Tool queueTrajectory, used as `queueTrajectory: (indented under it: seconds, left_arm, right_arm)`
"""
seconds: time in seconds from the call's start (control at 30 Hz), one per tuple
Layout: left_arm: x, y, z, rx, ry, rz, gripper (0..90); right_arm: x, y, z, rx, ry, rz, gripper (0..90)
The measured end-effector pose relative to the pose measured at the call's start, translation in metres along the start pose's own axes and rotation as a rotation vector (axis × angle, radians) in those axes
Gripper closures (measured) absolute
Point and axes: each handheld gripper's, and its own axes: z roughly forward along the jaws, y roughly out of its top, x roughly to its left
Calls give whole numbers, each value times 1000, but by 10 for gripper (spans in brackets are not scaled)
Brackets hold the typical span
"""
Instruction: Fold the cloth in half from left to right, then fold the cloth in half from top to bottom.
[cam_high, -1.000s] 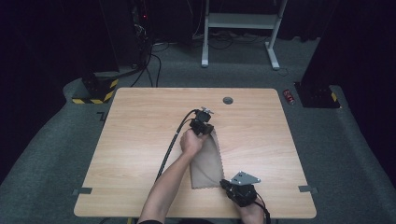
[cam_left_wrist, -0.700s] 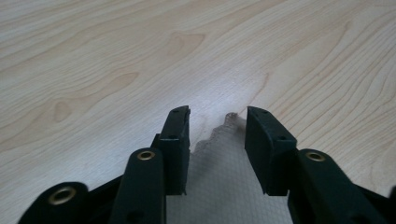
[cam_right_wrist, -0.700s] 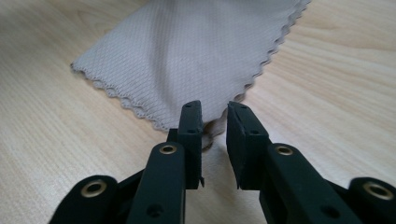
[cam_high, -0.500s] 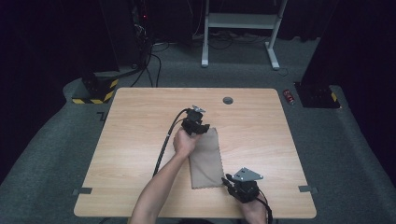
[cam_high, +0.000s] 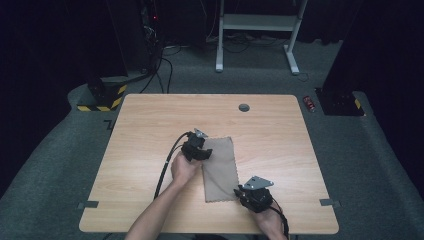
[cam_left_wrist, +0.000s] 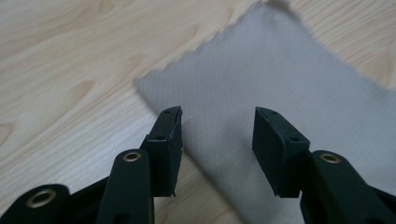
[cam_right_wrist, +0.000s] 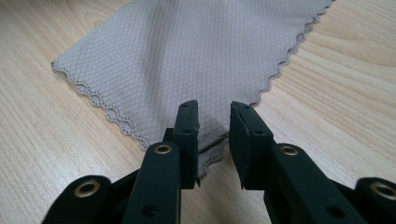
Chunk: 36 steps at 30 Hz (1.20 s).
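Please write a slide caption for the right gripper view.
Open right tool over a corner of the grey cloth.

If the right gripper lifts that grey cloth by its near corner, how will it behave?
Probably floppy: the cloth lies thin and flat on the table, so it would likely drape. Likely light. The right gripper, jaws narrowly apart, may bunch its scalloped edge.

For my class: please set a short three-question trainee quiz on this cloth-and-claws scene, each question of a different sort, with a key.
1. True or false: the left claw is clamped shut on the grey cloth.
2. Which claw is at the cloth's near corner? A) left B) right
3. Fill in: the cloth lies flat on a wooden ____.

Key: 1 false, its jaws stand open above the cloth; 2 B; 3 table.
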Motion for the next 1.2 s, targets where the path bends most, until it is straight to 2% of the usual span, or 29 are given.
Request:
queueTrajectory:
  seconds: [0.03, 0.1, 0.23, 0.33, 0.43, 0.5, 0.6, 0.67, 0.7, 0.8, 0.93, 1.03, 1.1, 1.2]
  left_arm:
    - [2, -2, 1, 3, 7, 6, 528]
    - [6, -5, 0, -6, 4, -17, 514]
    - [7, -9, -5, -9, 34, -21, 512]
    - [4, -16, -18, -42, 7, -29, 505]
    - [-7, -28, -32, -71, -44, -32, 490]
    - [-17, -38, -39, -62, -61, -1, 479]
    - [-31, -52, -45, -52, -62, 32, 469]
    - [-36, -62, -45, -29, -42, 52, 465]
    - [-38, -67, -48, -50, -36, 46, 459]
    - [-39, -72, -54, -39, -30, 28, 459]
    - [-47, -76, -63, -45, -52, 21, 451]
    - [-58, -81, -69, -54, -77, 32, 440]
    - [-65, -85, -70, -50, -85, 40, 436]
    - [-74, -91, -71, -38, -75, 65, 432]
  right_arm:
    - [-1, 0, 0, 2, 0, -2, 724]
    - [-3, 0, -1, 8, -4, -6, 721]
    - [-6, 0, -2, 14, -5, -8, 718]
    - [-7, 0, -2, 15, -5, 0, 714]
    - [-6, 1, -2, 17, -9, -8, 714]
    - [-7, 1, -2, 17, -8, -8, 710]
    - [-7, 2, -2, 21, -7, -9, 704]
    - [-8, 2, -2, 25, -4, -3, 691]
    - [-8, 2, -2, 24, -4, -4, 689]
    - [-9, 4, -2, 26, -1, -3, 681]
    - [-11, 7, -6, 11, -4, 9, 672]
    - [-12, 9, -8, 2, 3, 25, 662]
    - [-11, 10, -7, 4, 6, 18, 655]
    - [-10, 10, -6, 15, 14, 10, 643]
